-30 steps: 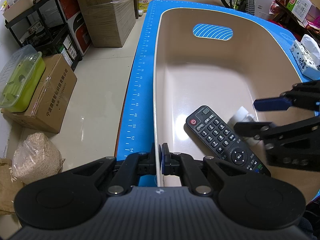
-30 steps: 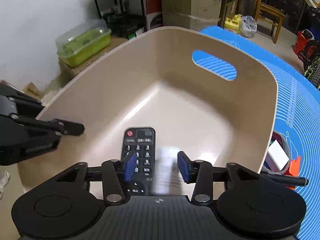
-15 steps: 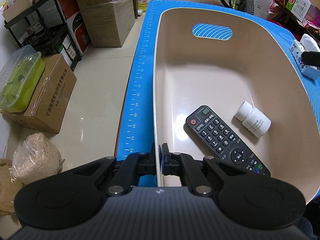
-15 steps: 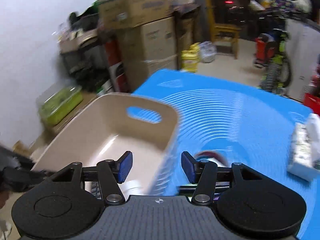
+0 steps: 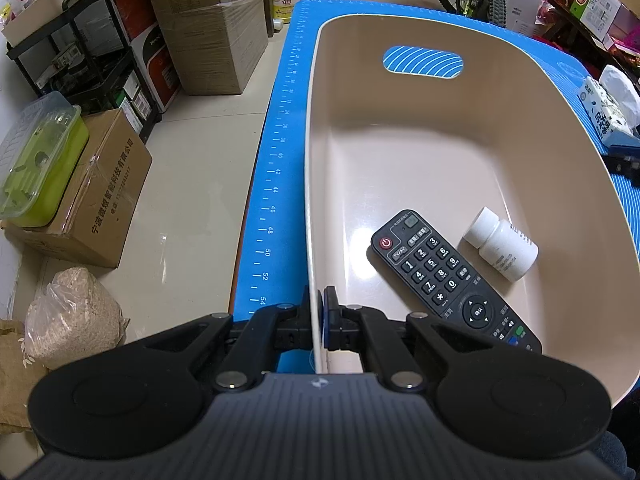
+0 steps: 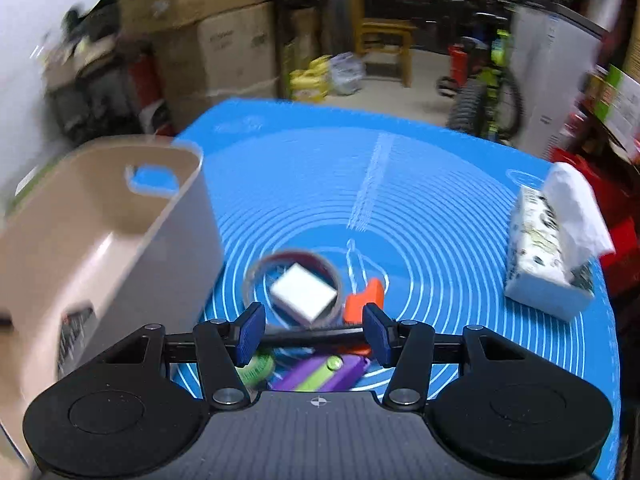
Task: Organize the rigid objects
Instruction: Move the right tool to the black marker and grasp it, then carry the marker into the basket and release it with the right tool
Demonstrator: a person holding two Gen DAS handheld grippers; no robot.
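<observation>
At the lower right of the left wrist view, a remote [image 5: 448, 276] and a white bottle [image 5: 501, 244] lie side by side inside the beige tub [image 5: 400, 152].

The left gripper [image 5: 318, 316] is clenched on the tub's near rim at bottom center. In the right wrist view, the right gripper [image 6: 314, 332] is spread wide, grasping nothing, above a tape ring [image 6: 296, 272] around a white block [image 6: 303, 294], an orange piece [image 6: 366, 298], a black pen [image 6: 312, 336] and a purple thing [image 6: 320, 374] on the blue mat [image 6: 420, 208]; a tissue pack [image 6: 548, 240] sits at right.
</observation>
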